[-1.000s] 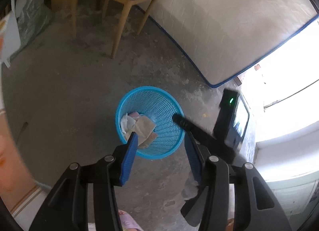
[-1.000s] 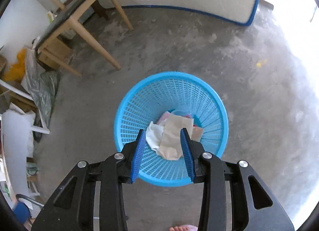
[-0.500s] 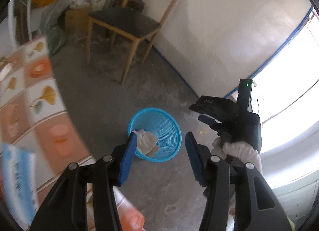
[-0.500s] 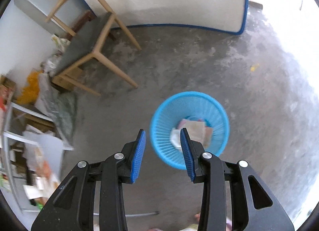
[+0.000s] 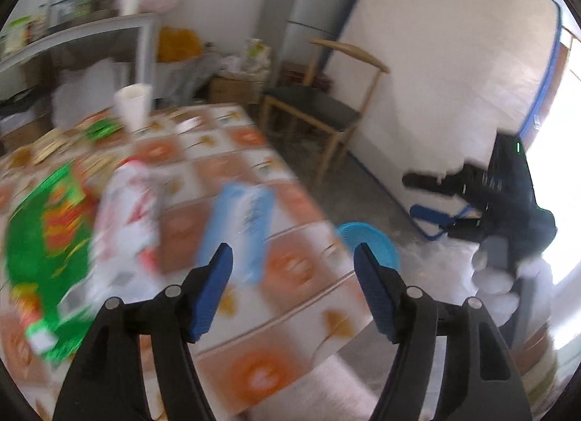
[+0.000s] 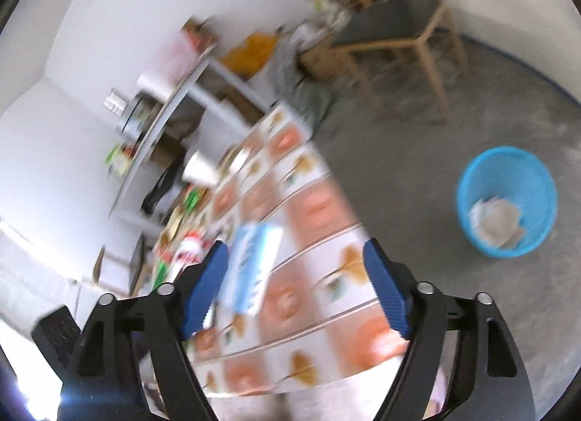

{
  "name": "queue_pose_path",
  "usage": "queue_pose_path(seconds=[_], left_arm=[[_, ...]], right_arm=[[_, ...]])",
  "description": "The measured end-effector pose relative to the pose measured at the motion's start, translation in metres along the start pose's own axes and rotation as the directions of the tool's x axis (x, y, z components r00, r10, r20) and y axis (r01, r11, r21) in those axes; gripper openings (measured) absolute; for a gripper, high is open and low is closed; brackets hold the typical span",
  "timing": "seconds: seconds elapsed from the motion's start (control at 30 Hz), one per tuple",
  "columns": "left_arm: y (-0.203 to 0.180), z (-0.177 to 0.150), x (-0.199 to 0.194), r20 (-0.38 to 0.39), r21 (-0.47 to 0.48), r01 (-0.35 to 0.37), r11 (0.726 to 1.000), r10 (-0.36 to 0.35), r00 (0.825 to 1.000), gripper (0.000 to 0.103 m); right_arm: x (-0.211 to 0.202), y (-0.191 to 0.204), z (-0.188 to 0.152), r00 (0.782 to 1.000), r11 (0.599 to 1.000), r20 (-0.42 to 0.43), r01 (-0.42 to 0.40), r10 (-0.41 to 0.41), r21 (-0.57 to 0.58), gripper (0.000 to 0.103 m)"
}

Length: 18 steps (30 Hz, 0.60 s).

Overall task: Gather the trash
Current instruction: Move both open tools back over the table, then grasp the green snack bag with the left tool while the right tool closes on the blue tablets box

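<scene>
The step in hand looks like the reach for the next piece of trash — both grippers are over the table [image 5: 297, 268] and empty, while the bin [image 6: 506, 199] on the floor holds crumpled paper; more wrappers lie on the tablecloth, so the task is partly done.

The left gripper [image 5: 293, 294] has its jaws wide and opening, nothing between the pads; the right gripper [image 6: 296, 290] likewise, jaws apart and opening, nothing gripped. In the left view the right gripper shows off to the right, above the floor beside the table edge.

The likeliest target is the blue packet [image 5: 241, 228]; in the left view it lies flat on the cloth just ahead of the left finger, a little left of the gap's centre; in the right view the same packet [image 6: 254, 268] lies just inside the left pad, partly within the gap but below it, not touched. Further left sit a white-and-red pack [image 5: 127, 217] and a green bag [image 5: 43, 250]; a paper cup [image 5: 132, 106] stands upright near the far edge.

The next move calls for picking one gripper for the packet, centring it in the gap, coming down to the cloth and closing on its thin edge; both views are blurred — the packet's exact outline is hard to tell.
</scene>
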<state>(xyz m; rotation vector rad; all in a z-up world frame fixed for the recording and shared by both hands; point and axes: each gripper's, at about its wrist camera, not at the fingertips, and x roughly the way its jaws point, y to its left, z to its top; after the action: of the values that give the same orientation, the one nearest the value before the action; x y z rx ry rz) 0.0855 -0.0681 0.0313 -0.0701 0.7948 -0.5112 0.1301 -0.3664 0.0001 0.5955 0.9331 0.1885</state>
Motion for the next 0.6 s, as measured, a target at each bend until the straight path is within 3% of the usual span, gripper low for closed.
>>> queue_pose_path(seconds=[0.13, 0.23, 0.4, 0.6], left_arm=[[0.032, -0.038, -0.013, 0.018, -0.048, -0.043, 0.998, 0.044, 0.999, 0.068], [0.048, -0.056, -0.014, 0.030, -0.068, -0.084, 0.994, 0.086, 0.996, 0.068], [0.064, -0.070, -0.027, 0.067, -0.075, -0.112, 0.991, 0.117, 0.991, 0.069], [0.086, -0.075, -0.036, 0.109, -0.099, -0.118, 0.988, 0.128, 0.986, 0.070]], right_arm=[[0.063, 0.040, -0.006, 0.992, 0.999, -0.124, -0.001, -0.005, -0.045, 0.077], [0.102, 0.059, -0.009, 0.980, 0.998, -0.186, 0.060, -0.066, -0.035, 0.077], [0.151, 0.084, -0.017, 0.953, 0.966, -0.169, 0.236, -0.252, -0.107, 0.081], [0.178, 0.095, -0.023, 0.917, 0.916, -0.111, 0.361, -0.383, -0.177, 0.083]])
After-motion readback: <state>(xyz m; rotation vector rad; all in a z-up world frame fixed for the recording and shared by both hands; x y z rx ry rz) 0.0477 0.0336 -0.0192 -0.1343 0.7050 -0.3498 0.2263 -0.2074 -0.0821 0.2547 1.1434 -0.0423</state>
